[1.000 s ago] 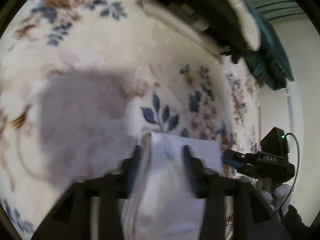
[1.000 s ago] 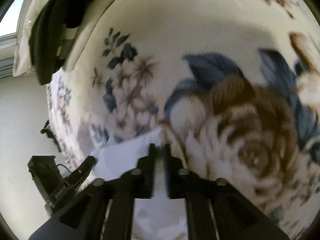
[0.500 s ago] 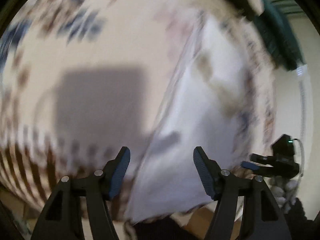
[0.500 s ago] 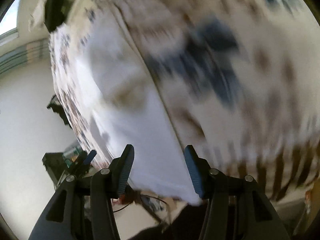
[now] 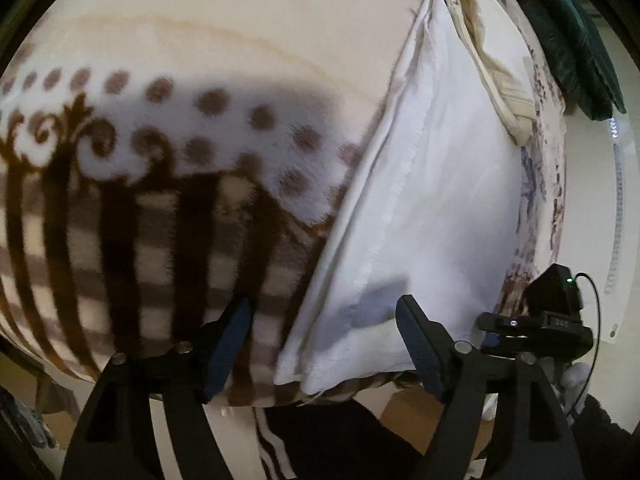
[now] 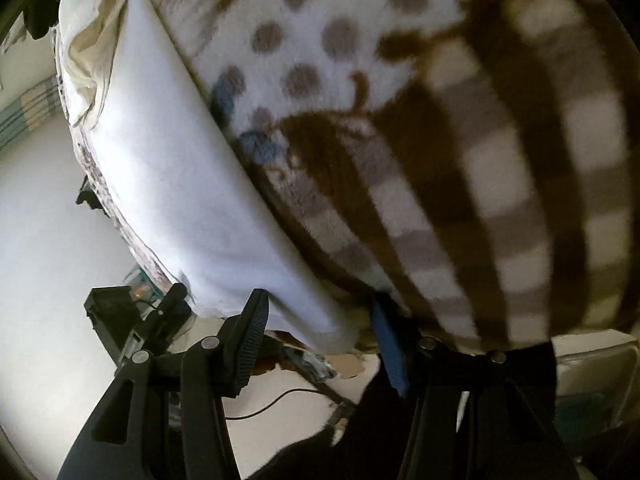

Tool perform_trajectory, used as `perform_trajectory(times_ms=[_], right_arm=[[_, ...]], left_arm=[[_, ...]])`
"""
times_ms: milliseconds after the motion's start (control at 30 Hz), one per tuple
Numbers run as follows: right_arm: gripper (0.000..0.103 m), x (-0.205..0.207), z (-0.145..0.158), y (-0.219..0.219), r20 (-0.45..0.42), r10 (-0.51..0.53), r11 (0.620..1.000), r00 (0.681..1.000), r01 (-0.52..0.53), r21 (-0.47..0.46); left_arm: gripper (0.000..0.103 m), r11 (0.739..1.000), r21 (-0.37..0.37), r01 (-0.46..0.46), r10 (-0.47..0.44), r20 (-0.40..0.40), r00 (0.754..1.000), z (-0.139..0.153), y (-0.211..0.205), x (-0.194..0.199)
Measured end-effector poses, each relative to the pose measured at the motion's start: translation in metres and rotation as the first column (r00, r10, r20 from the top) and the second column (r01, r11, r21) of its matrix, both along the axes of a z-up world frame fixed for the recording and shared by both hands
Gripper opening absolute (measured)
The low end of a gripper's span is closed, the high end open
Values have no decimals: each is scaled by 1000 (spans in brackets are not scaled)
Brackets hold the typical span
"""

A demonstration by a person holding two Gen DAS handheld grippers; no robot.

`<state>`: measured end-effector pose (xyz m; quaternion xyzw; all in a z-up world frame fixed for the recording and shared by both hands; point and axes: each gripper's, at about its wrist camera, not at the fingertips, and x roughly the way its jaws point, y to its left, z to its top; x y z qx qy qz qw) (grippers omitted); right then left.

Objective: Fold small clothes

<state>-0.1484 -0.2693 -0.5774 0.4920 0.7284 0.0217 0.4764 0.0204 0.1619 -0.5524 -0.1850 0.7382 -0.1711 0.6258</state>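
Bed surface is covered by a plush blanket [image 5: 152,208] with brown stripes and dots; it fills most of both views and sits under and ahead of both tongs. The white garment [image 5: 424,208] lies flat on it as a long folded panel, running away from the tongs, with its near end hanging just past the blanket edge. In the left wrist view the garment sits ahead and to the right of the left tongs [image 5: 324,344], near end between the fingers' line of sight but not touched. In the right wrist view the same garment [image 6: 180,168] runs ahead and left of the right tongs [image 6: 320,340], near corner just above the gap. Both tongs stand wide apart, holding nothing. Beyond the garment's far end lies a cream cloth [image 5: 496,80], crumpled, touching or overlapping it; further off, a dark green textile [image 5: 580,48]. No containers in view. Handling estimate: thin woven cotton, light, limp, no stiffness, likely to sag and slide over the plush pile; stitched hem along the long edge gives the firmest bite. Best hold judged at the two near corners, one per tongs, pinching all layers together so the fold does not open.
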Motion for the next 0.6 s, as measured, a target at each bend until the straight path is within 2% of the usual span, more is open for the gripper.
perform_trajectory(times_ms=[67,100,133,167,267,367,500,600], right_arm=[[54,1,0,4,5,-17,1000,1000,17,16],[53,1,2,6,14,-32,999,999,32,18],[38,-2,3,6,23,-38,999,999,37,20],[18,-2,6,8,31,-35,999,999,34,19],[9,1,17,15,73,-49,999,996,48,13],[8,4,32,19,105,-55,998,993,53,18],[8,17,63,14,165,-75,996,983,67,56],[7,42,94,6,226,-110,993,968,97,70]], left_arm=[[71,1000,-19,-20,20,14,1000,2,-1,-3],[54,999,-23,-25,26,21,999,2,0,-5],[36,1000,-17,-22,22,23,999,4,1,-7],[7,1000,-20,-12,12,19,1000,4,1,-9],[5,998,-57,-33,35,30,999,11,5,-16],[5,994,-82,-68,71,43,997,26,12,-16],[5,979,-154,-131,145,81,986,63,13,-4],[5,963,-219,-156,192,152,970,99,5,24]])
